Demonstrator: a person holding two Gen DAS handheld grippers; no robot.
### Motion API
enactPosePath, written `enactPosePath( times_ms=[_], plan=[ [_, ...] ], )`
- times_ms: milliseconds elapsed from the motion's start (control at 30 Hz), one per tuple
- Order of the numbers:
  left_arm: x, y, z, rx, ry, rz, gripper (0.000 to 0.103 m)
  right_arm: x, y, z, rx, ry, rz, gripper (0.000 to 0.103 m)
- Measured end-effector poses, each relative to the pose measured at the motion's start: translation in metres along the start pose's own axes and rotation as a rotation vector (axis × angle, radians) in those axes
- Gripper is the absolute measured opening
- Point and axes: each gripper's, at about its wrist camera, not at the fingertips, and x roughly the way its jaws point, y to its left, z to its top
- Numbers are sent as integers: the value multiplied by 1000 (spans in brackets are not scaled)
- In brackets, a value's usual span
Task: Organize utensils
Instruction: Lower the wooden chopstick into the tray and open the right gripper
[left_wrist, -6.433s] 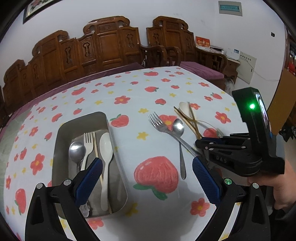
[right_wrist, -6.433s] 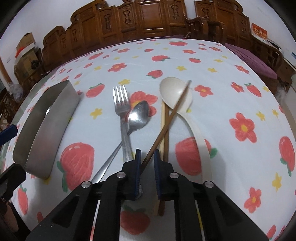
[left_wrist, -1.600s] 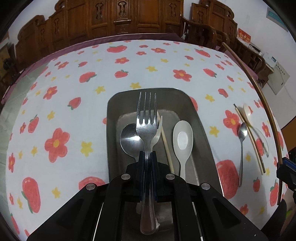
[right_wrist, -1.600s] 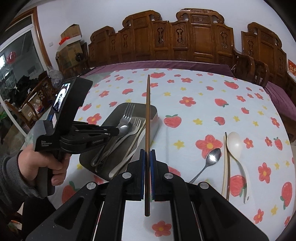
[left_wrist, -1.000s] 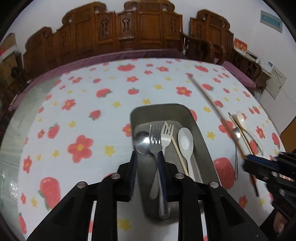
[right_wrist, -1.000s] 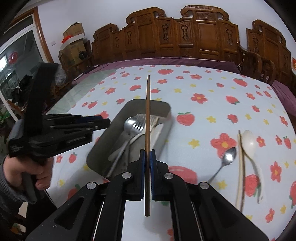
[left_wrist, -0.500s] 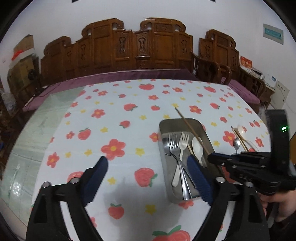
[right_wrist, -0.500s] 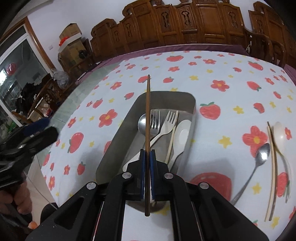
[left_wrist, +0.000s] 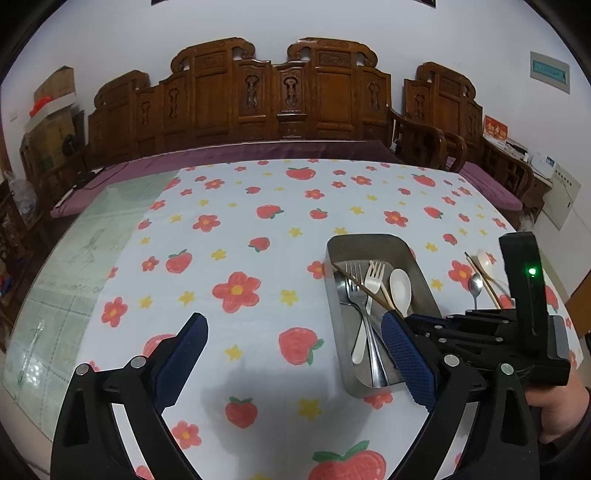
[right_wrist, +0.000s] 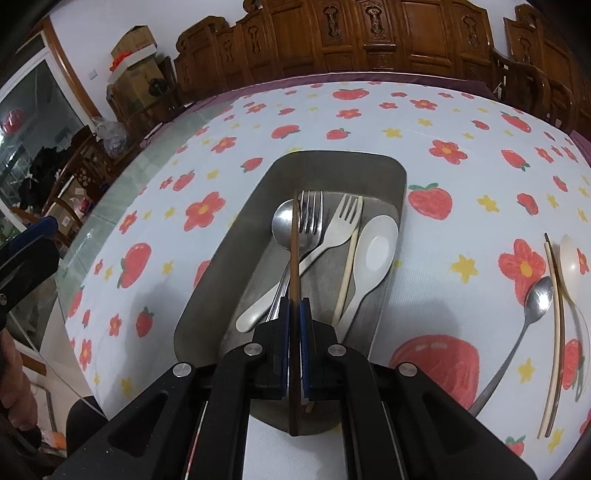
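A brown chopstick (right_wrist: 294, 236) is pinched between the right tongs (right_wrist: 294, 314) and held over the metal tray (right_wrist: 236, 236), where forks and spoons are laid. The left tongs (left_wrist: 295, 354) are spread wide above the tabletop (left_wrist: 236, 206), nothing being gripped.

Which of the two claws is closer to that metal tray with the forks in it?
Right. The right claw hangs just over the metal tray, gripping a brown chopstick. The left claw sits open, off to the tray's left.
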Motion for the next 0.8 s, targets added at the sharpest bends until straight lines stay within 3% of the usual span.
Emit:
enactPosePath(
  times_ms=[333,667,800],
  plan=[
    [-1,-6,-3,9,2,3,91,-8,-1,9,-33,-41,56,8],
    [3,-38,-3,49,0,-16,91,-77,-24,-6,-116,-148,-8,9],
    [4,-54,-4,61,4,-36,91,-104,-46,-20,-106,-170,-35,18]
  ],
)
